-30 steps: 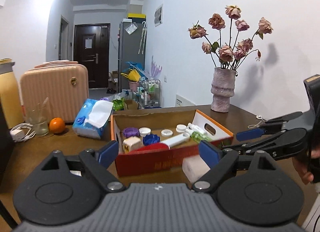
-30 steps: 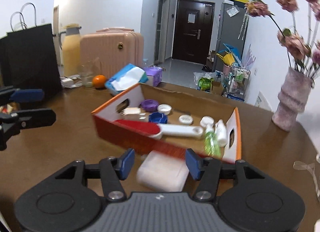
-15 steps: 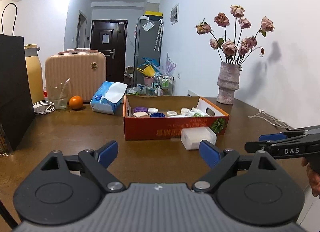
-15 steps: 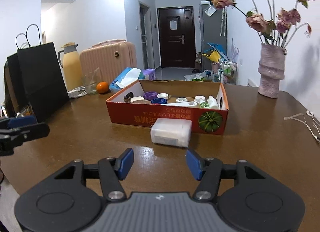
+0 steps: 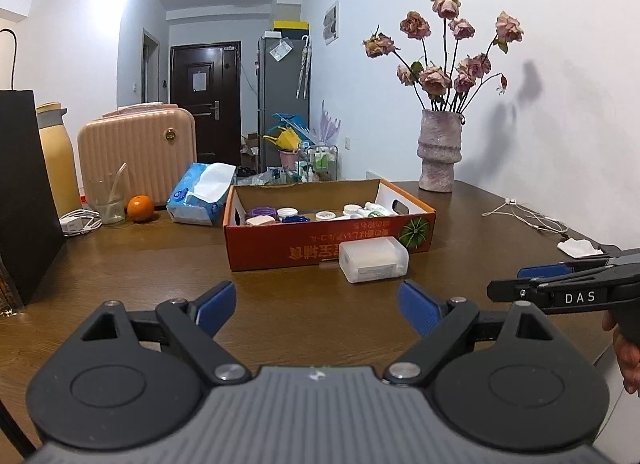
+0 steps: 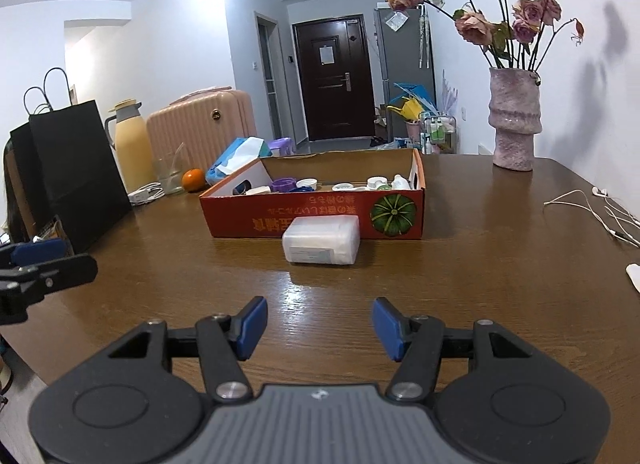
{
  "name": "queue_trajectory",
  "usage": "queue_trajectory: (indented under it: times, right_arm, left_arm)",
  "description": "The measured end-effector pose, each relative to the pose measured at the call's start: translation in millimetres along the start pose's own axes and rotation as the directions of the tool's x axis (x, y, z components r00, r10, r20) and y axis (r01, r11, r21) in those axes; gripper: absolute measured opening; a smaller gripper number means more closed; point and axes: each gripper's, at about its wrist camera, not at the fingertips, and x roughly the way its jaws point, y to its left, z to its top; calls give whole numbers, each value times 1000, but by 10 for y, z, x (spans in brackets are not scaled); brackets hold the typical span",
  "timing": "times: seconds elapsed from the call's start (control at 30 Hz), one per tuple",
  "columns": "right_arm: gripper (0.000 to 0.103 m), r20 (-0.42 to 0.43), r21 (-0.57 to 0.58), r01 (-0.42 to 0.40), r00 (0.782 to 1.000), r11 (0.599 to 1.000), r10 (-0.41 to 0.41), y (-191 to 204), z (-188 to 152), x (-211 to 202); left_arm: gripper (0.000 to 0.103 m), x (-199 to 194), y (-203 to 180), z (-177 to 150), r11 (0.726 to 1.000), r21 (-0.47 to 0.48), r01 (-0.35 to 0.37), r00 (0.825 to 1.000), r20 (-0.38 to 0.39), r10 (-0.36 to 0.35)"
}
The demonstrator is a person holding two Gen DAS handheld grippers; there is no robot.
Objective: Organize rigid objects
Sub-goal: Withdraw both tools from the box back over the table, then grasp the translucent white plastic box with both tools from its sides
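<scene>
Here both grippers hang low over the brown wooden table [image 6: 500, 264], tipped a little down and pointing at the box. The left gripper [image 5: 316, 306] has its two blue pads spread wide with only table between them. The right gripper [image 6: 318, 326] has its pads apart too, not as wide, and nothing sits between them. In the left view the right gripper shows from the side at the right edge, with a bit of a hand [image 5: 626, 348] behind it.

One frosted plastic case [image 6: 321, 239], boxy with round corners, lies flat on the table. It sits just in front of the cardboard box [image 6: 248, 220], touching or nearly touching its front wall. The box is red and orange outside, plain brown inside, with a green pumpkin picture at one corner. Inside it are small round lids, purple, blue and white, and some little white bottles; they are too small to count well.

Behind the box are one blue tissue pack [image 5: 200, 196], one orange [image 5: 140, 208], one clear glass [image 5: 109, 202] and one ribbed pink suitcase [image 5: 138, 152]. One bumpy pink vase [image 5: 438, 152] holds dried roses. One black paper bag [image 6: 76, 168] stands at the left.
</scene>
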Motion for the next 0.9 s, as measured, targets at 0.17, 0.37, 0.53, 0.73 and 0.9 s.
queue_trajectory:
  times: [0.17, 0.37, 0.53, 0.73, 0.9]
  right_arm:
    - [58, -9, 8, -4, 1000, 1000, 4, -34, 31, 150]
    - [57, 4, 23, 0, 1000, 1000, 0, -62, 212, 433]
    - [57, -4, 49, 17, 1000, 999, -17, -173, 375, 772]
    - [39, -39, 166, -30, 999, 986, 37, -401, 526, 1265]
    - [33, -61, 241, -55, 996, 969, 72, -544, 626, 1655]
  left_arm:
    - [91, 198, 21, 13, 1000, -6, 13, 1000, -23, -13]
    - [90, 629, 125, 94, 997, -60, 47, 997, -56, -50]
    - [84, 1160, 181, 178, 991, -118, 56, 992, -105, -69]
    - [61, 1877, 134, 303, 964, -208, 164, 963, -181, -202]
    - [59, 2384, 77, 366, 941, -264, 212, 935, -224, -274]
